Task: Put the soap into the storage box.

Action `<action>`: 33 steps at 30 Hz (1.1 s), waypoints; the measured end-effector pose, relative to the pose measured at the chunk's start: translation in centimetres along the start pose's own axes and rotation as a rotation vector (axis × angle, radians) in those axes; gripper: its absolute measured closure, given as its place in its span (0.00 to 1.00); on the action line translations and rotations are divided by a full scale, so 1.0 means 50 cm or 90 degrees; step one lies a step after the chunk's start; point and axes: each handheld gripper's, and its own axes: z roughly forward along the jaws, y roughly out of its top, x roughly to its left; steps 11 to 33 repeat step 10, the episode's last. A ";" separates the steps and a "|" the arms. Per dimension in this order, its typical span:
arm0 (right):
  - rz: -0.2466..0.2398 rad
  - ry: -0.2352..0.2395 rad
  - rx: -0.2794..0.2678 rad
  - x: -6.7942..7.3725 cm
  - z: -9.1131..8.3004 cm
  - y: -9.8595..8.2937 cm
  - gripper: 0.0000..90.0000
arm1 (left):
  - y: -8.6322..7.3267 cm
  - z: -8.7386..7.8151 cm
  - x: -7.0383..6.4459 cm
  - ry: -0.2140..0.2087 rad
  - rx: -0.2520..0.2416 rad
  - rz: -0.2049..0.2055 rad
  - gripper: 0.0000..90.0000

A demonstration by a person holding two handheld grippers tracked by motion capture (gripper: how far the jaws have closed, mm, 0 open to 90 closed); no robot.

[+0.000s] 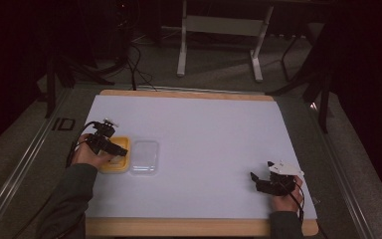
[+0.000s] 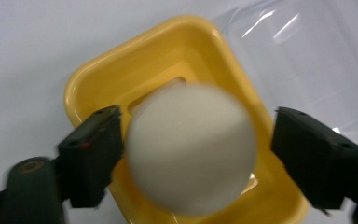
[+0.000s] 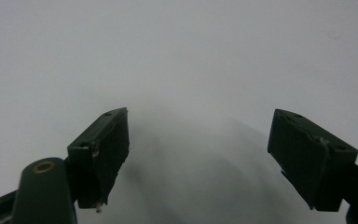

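Observation:
A yellow rectangular box (image 2: 98,74) lies on the white mat, with a clear lid (image 2: 307,56) beside it. A white, egg-like ball (image 2: 191,149), blurred, hangs between the jaws of my left gripper (image 2: 196,116) right over the box. It is close to the left jaw, and a gap shows at the right jaw. The jaws stand wide, so the gripper is open. From above, the left gripper (image 1: 110,145) is over the yellow box (image 1: 122,167), next to the clear lid (image 1: 144,157). My right gripper (image 3: 198,121) is open over bare mat, at the front right (image 1: 261,180).
The white mat (image 1: 204,124) covers a wooden table whose edge (image 1: 189,226) runs along the front. Behind the table are a desk's white legs (image 1: 181,50) and cables on the floor.

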 end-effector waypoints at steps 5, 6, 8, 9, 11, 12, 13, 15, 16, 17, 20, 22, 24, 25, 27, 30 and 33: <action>-0.001 -0.002 0.003 0.001 0.001 0.000 0.23 | 0.004 -0.029 -0.009 0.015 -0.028 0.015 0.17; 0.000 -0.002 0.002 0.001 0.001 0.000 0.23 | 0.004 -0.033 -0.011 0.018 -0.036 0.015 0.17; -0.001 -0.001 0.001 0.001 0.001 0.000 0.23 | 0.004 -0.042 -0.018 0.023 -0.055 0.025 0.17; -0.001 -0.001 0.002 0.000 0.001 0.000 0.23 | 0.003 -0.047 -0.025 0.028 -0.063 0.033 0.17; 0.001 0.000 0.003 0.000 0.001 0.000 0.23 | 0.002 -0.052 -0.033 0.028 -0.076 0.043 0.18; 0.001 0.000 0.003 0.000 0.001 0.000 0.23 | 0.002 -0.052 -0.033 0.028 -0.076 0.043 0.18; 0.001 0.000 0.003 0.000 0.001 0.000 0.23 | 0.002 -0.052 -0.033 0.028 -0.076 0.043 0.18; 0.001 0.000 0.003 0.000 0.001 0.000 0.23 | 0.002 -0.052 -0.033 0.028 -0.076 0.043 0.18; 0.001 0.000 0.003 0.000 0.001 0.000 0.23 | 0.002 -0.052 -0.033 0.028 -0.076 0.043 0.18; 0.001 0.000 0.003 0.000 0.001 0.000 0.23 | 0.002 -0.052 -0.033 0.028 -0.076 0.043 0.18; 0.001 0.000 0.003 0.000 0.001 0.000 0.23 | 0.002 -0.052 -0.033 0.028 -0.076 0.043 0.18; 0.001 0.000 0.003 0.000 0.001 0.000 0.23 | 0.002 -0.052 -0.033 0.028 -0.076 0.043 0.18; 0.001 0.000 0.003 0.000 0.001 0.000 0.23 | 0.002 -0.052 -0.033 0.028 -0.076 0.043 0.18; 0.001 0.000 0.003 0.000 0.001 0.000 0.23 | 0.002 -0.052 -0.033 0.028 -0.076 0.043 0.18; 0.001 0.000 0.003 0.000 0.001 0.000 0.23 | 0.002 -0.052 -0.033 0.028 -0.076 0.043 0.18; 0.001 0.000 0.003 0.000 0.001 0.000 0.23 | 0.002 -0.052 -0.033 0.028 -0.076 0.043 0.18; 0.001 0.000 0.003 0.000 0.001 0.000 0.23 | 0.002 -0.052 -0.033 0.028 -0.076 0.043 0.18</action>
